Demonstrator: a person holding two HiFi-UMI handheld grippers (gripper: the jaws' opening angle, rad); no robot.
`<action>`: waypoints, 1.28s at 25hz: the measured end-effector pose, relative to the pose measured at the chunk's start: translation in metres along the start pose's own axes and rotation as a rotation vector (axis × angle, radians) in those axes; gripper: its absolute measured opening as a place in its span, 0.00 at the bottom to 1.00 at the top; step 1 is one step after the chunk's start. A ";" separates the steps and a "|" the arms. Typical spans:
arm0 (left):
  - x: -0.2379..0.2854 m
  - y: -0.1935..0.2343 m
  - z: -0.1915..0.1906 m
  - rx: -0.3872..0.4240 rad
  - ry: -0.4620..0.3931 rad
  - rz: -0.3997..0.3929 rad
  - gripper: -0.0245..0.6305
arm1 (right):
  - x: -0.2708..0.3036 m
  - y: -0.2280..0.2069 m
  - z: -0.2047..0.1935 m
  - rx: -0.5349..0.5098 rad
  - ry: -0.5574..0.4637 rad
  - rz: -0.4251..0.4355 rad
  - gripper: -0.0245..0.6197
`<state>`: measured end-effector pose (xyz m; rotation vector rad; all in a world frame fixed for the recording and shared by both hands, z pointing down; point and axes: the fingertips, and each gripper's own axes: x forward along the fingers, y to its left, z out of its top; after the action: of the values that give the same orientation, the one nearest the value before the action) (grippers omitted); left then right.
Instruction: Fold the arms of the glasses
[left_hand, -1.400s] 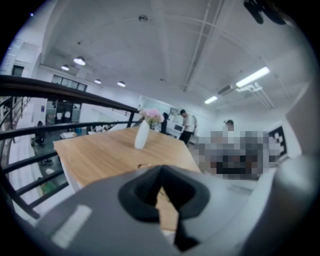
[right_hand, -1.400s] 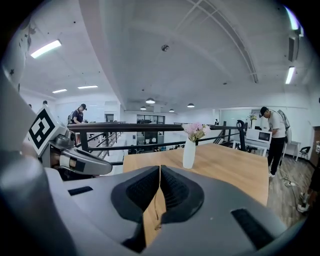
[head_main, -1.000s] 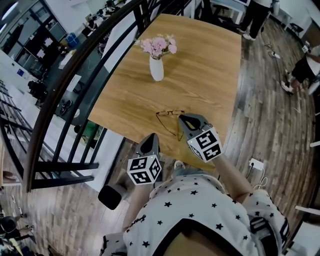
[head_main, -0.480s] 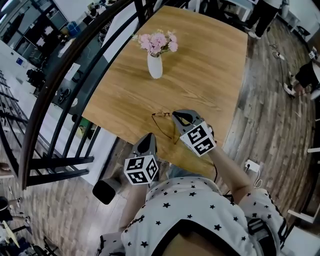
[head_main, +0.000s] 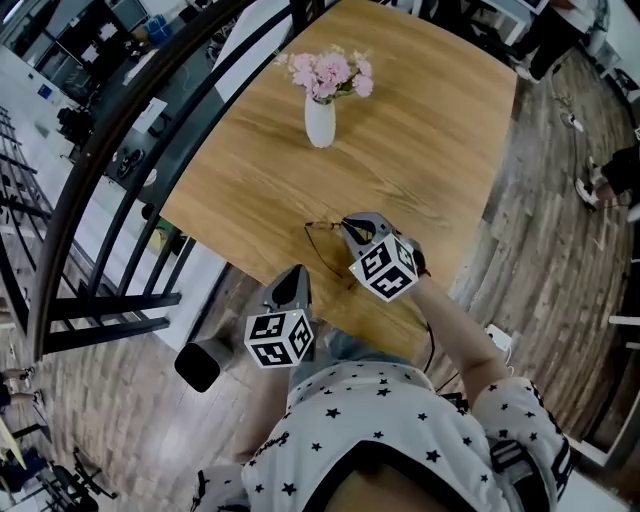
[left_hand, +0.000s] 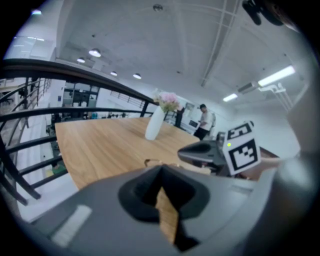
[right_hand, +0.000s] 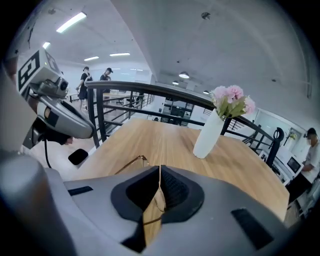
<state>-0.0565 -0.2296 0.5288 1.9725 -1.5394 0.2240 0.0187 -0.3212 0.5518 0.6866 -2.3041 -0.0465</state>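
**Both hand-held grippers closed at the near edge of the desk, glasses under the right one**

The glasses (head_main: 324, 240), thin wire-framed, lie open on the wooden desk (head_main: 430, 150) close to its near edge. The right hand-held gripper (head_main: 348, 222) hangs right over them and tilts downward. Its body and marker cube cover part of the frame in the head view. Its own view shows the jaws brought together at the tips, with a stretch of the wire rim visible through the slot behind them. No grip on the frame shows, and I cannot tell whether the tips touch it.

The left hand-held gripper (head_main: 297, 272) sits just beside the glasses at the desk's edge. Its jaws are pressed together with nothing in them, and only desk wood shows through the slot.

Farther across the desk, well apart from the glasses, a white vase (head_main: 319, 121) stands upright holding pink flowers (head_main: 331, 72).

A black metal railing (head_main: 120, 150) runs along the desk's left side. Plank floor (head_main: 540, 230) surrounds the desk on the right. A dark, round-ended object (head_main: 198, 365) lies on the floor below the left hand-held gripper. Two people (right_hand: 85, 82) stand in the distance beyond the railing. The wearer's star-patterned shirt (head_main: 390, 420) fills the bottom of the head view.
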 end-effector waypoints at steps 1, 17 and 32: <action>0.001 0.000 -0.002 -0.004 0.004 0.001 0.05 | 0.005 0.001 -0.003 -0.024 0.018 0.005 0.07; 0.009 0.003 -0.016 -0.031 0.038 0.011 0.05 | 0.049 0.022 -0.029 -0.245 0.252 0.259 0.07; 0.004 0.013 -0.016 -0.044 0.038 0.028 0.05 | 0.067 0.027 -0.035 -0.276 0.326 0.357 0.07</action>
<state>-0.0632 -0.2259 0.5480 1.9037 -1.5354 0.2359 -0.0106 -0.3248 0.6263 0.1247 -2.0196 -0.0783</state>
